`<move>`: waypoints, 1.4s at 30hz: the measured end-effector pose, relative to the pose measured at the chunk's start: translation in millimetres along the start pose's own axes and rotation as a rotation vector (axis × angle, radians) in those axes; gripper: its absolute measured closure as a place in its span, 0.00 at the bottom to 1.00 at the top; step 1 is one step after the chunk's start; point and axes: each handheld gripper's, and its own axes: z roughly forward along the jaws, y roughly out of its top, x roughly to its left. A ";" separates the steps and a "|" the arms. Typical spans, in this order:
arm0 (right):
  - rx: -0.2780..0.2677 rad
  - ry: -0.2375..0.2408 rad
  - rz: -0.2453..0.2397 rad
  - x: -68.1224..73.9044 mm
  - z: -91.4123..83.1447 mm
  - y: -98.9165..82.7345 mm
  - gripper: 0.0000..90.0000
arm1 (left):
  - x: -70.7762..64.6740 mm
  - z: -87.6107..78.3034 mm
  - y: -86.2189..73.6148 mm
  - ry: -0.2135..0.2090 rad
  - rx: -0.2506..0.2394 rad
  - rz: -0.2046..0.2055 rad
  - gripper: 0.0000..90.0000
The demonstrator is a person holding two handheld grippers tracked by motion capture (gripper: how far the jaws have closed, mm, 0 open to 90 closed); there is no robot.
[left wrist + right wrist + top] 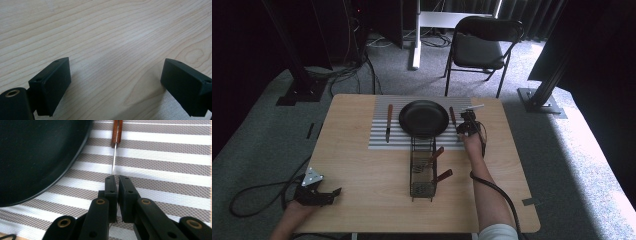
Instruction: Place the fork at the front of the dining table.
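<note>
My right gripper (117, 181) clamped on knife (116, 135) blade, on striped mat (162, 157) right of black plate (37, 157). Left gripper (115, 82) jaws wide apart, holding nothing, over bare table (112, 30) at near left corner. Second knife (389, 122) left of plate.

Pale wood-grain table (112, 37) running smooth and matt under the left gripper (116, 82) with its matt black plastic jaws, while ahead of the right gripper (117, 195) lies a woven striped mat (162, 157), a matt black plate (37, 152) and a thin metal blade on a glossy wooden-handled knife (116, 132).
</note>
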 end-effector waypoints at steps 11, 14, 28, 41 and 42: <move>-0.048 0.045 0.065 -19.1 -17.1 -13.8 0.76 | 0.0 0.0 0.0 0.001 0.000 -0.001 0.10; -0.060 0.066 0.077 -23.1 -21.9 -20.3 0.68 | -0.9 0.1 0.0 0.007 -0.001 -0.007 0.10; -0.041 0.182 0.081 -24.3 -16.9 -51.6 0.57 | -0.9 0.1 0.0 0.007 -0.001 -0.007 0.10; -0.058 0.197 0.003 -12.3 -17.0 -56.8 0.42 | -0.9 0.1 0.0 0.007 -0.001 -0.007 0.10; -0.071 0.194 -0.006 -13.2 -17.8 -57.6 0.38 | -0.9 0.1 0.0 0.007 -0.001 -0.007 0.10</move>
